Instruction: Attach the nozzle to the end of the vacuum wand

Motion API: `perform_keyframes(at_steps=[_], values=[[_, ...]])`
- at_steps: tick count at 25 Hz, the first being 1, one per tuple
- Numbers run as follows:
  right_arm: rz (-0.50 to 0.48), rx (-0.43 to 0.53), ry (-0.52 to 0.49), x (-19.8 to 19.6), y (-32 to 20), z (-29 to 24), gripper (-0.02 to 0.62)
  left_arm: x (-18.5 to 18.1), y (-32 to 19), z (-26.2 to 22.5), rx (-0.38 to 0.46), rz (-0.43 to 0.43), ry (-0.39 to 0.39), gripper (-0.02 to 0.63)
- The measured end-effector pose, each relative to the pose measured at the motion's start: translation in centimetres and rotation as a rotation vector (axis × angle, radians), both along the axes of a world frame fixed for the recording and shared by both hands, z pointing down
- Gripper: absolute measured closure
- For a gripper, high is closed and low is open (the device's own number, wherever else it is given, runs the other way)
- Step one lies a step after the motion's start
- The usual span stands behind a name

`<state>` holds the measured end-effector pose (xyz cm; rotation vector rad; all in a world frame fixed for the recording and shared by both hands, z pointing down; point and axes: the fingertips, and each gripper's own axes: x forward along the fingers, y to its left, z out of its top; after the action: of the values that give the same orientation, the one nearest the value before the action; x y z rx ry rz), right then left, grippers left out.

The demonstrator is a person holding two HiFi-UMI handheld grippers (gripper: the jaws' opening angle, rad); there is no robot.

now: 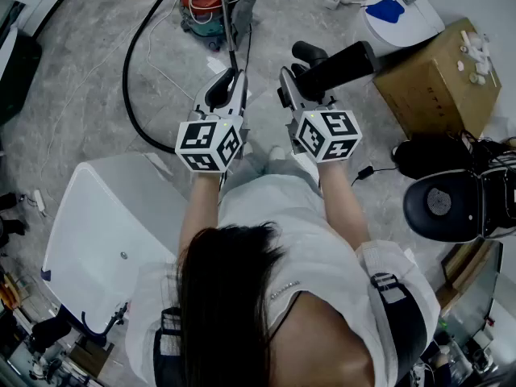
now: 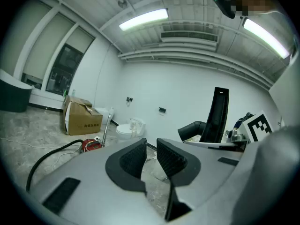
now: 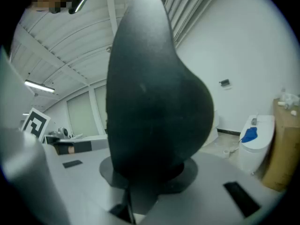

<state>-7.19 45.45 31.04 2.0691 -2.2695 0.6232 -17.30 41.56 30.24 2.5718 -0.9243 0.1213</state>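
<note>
Right gripper (image 1: 300,77) clamps the nozzle (image 1: 347,61) short of the vacuum (image 1: 205,6), ready for the wand (image 1: 232,43); left gripper (image 1: 230,83) is closed, empty and spare.

Colours on hand:
- my left claw (image 1: 230,85): pale grey, black pads, black-and-white square markers
- my right claw (image 1: 300,83): the same
- nozzle (image 1: 343,64): matt black
- vacuum canister (image 1: 205,5): red over teal
- hose (image 1: 125,75): black
- box (image 1: 435,83): brown cardboard
- floor (image 1: 81,63): grey, marbled

Box (image 2: 83,119) print (too blurred) is unreadable.
</note>
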Motion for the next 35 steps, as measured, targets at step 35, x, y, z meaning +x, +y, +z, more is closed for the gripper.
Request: perform_keyframes(at_steps=[35], values=[[-0.046, 0.012, -0.012, 9.7, -5.8, 1.4, 0.495, 6.6, -7.1, 2.0, 0.017, -0.113, -0.048, 0.540]])
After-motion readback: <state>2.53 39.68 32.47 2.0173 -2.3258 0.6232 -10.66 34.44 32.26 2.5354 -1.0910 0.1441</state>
